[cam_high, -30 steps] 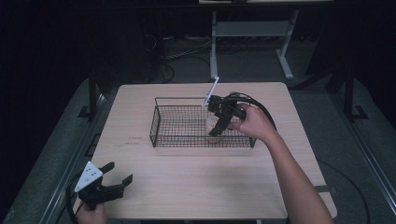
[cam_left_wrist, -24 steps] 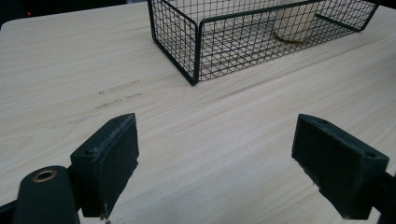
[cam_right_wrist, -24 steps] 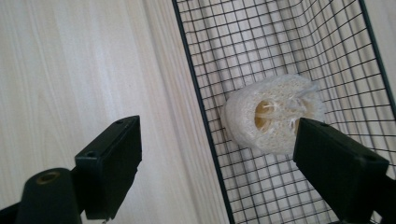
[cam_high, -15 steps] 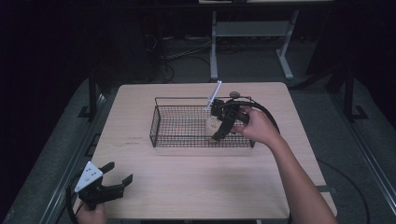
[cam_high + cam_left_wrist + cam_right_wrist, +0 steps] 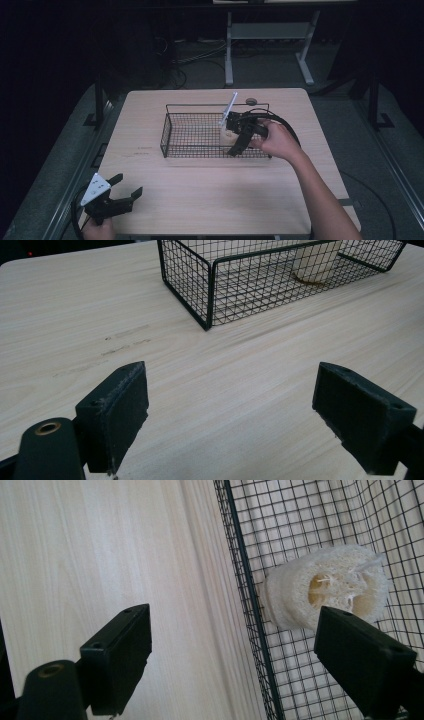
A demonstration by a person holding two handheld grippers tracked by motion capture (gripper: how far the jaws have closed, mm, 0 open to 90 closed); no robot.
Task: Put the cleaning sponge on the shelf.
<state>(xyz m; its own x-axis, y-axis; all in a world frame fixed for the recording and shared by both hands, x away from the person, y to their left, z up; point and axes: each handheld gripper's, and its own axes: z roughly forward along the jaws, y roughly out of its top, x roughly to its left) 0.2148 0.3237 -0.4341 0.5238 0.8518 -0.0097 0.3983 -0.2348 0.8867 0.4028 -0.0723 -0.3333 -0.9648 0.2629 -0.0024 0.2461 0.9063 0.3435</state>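
Left gripper [image 5: 121, 191]: black body, grey three-cornered plate on top, black cable trailing. Right gripper [image 5: 239, 135]: black — thick looped black cable. Jaws — matte black rectangular blocks; brass-coloured eyelet at base.

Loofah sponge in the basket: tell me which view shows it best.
The right gripper view. There the loofah sponge is close, its fibrous texture and hollow centre plain through the wire basket. The left gripper view catches just its lower part, far off. In the high view the right gripper partly covers it.

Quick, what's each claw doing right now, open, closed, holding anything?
Left claw: open, holding nothing, over the table.
Right claw: open, holding nothing, at the wire basket wall.
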